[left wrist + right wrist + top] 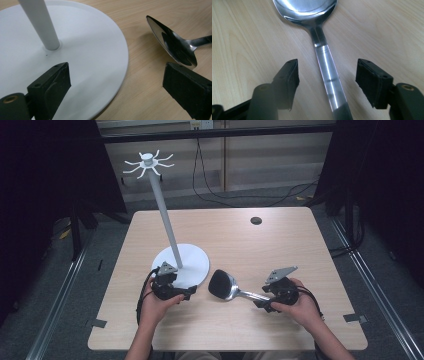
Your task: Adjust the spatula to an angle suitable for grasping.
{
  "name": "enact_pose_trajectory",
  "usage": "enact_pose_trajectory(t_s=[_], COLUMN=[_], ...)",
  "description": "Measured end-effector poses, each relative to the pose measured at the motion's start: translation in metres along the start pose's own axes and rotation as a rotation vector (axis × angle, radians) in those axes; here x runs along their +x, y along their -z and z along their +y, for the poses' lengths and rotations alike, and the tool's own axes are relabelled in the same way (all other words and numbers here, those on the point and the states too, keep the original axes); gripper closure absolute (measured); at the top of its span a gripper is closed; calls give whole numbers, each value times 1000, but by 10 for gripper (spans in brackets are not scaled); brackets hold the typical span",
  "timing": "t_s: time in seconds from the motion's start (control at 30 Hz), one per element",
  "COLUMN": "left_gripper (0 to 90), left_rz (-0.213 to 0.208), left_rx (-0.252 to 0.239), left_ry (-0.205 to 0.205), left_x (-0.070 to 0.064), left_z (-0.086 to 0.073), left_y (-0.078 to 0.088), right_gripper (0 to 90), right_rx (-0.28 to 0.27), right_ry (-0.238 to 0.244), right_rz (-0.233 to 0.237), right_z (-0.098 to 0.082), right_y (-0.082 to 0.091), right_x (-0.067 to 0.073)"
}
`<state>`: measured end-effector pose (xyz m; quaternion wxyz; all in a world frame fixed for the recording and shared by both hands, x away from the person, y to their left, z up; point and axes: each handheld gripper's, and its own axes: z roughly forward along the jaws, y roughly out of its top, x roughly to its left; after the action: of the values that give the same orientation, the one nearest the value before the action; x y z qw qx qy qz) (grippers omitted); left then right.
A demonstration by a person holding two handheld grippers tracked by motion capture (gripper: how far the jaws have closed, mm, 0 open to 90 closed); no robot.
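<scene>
A: Why did the left gripper [192, 291] sit wide open on the white stand's base [100, 50]?

B: Maybe to steady it; it held nothing.

A: And the spoon [227, 286]?

B: Shiny, flat on the table [280, 240]. The right gripper [327, 77] had 2 jaws around its handle, not touching.

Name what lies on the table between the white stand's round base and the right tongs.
The metal spoon lies there: its bowl beside the stand's base, its handle running between the open jaws of the right tongs. The high view shows this.
</scene>
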<state>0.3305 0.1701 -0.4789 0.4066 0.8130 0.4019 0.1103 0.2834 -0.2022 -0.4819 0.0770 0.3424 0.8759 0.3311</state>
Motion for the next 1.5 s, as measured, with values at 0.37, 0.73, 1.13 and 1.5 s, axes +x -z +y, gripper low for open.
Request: enact_pose_trajectory(t_s=[0.37, 0.73, 1.13, 1.5], left_gripper=[78, 80, 82, 82], left_rz=[16, 35, 47, 42], left_rx=[-4, -4, -17, -17], left_ry=[19, 27, 27, 20], left_x=[3, 5, 6, 6], left_z=[-7, -12, -10, -9], left_y=[8, 13, 17, 15], right_gripper=[533, 745, 717, 471], right_rx=[23, 73, 54, 85], right_ry=[25, 124, 213, 188], right_rz=[27, 63, 151, 47], right_z=[18, 29, 33, 16], right_y=[-21, -34, -41, -24], right_x=[6, 12, 32, 28])
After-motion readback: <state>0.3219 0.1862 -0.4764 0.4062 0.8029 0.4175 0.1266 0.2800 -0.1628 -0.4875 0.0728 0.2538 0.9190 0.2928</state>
